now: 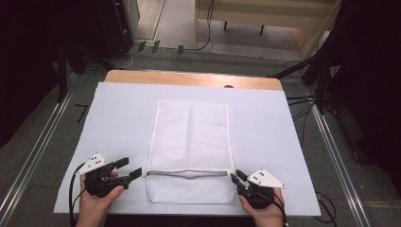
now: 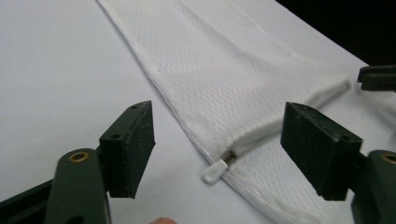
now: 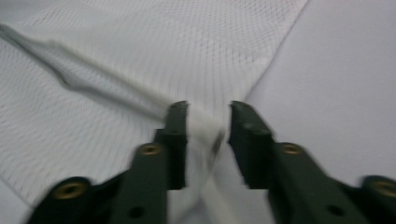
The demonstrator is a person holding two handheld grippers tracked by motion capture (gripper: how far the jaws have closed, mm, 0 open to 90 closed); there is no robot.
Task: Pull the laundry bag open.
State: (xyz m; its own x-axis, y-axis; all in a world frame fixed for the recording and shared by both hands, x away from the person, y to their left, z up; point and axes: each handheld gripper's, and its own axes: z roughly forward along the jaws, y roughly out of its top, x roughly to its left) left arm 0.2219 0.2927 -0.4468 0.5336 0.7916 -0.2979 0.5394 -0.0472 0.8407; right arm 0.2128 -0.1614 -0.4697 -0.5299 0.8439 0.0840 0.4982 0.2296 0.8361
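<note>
White sheet (image 1: 118,123) bare around mesh bag (image 1: 191,137); grippers flank zipper (image 1: 187,173).

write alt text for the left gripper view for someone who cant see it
The left gripper has its two black jaws wide open just short of a small white zipper pull at the edge of a white mesh bag. The bag lies flat on a white table cover, with the tip of the other gripper at the far right.

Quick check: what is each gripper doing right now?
Left gripper: open, holding nothing, zipper pull lying between its jaws.
Right gripper: open, jaws astride the mesh bag's zipper end, not clamped.
</note>
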